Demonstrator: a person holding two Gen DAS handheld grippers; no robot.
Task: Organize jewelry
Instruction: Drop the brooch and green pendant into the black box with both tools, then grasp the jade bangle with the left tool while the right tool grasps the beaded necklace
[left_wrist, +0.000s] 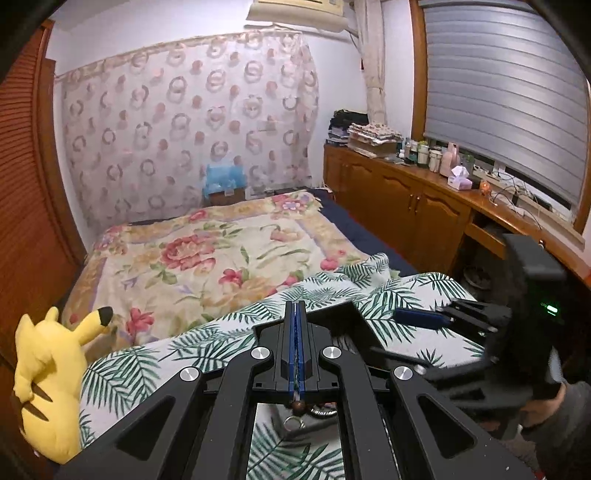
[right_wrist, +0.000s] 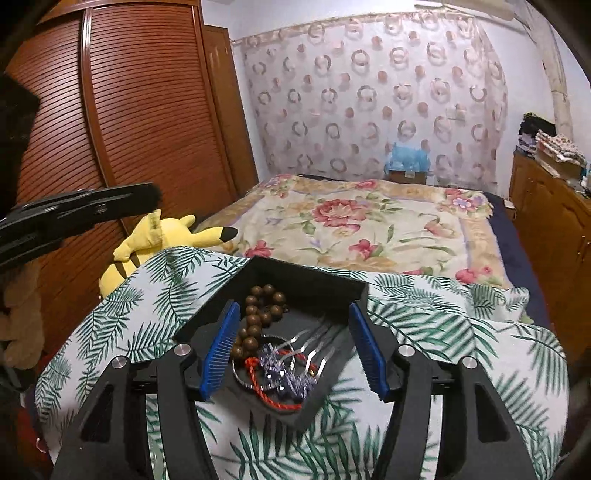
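Your right gripper, fingers apart, straddles the black tray of bracelets directly ahead; your left gripper, fingers clamped on a beaded strand, sits left of it.

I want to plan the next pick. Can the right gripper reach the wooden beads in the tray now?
Probably yes. The right gripper is open above the tray, and the beads lie uncovered near its left finger.

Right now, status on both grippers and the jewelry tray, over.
Left gripper shut on a thin cord with a brown bead. Right gripper open, straddling the black square tray. Brown wooden bead bracelet and red cord inside. Nothing blocking.
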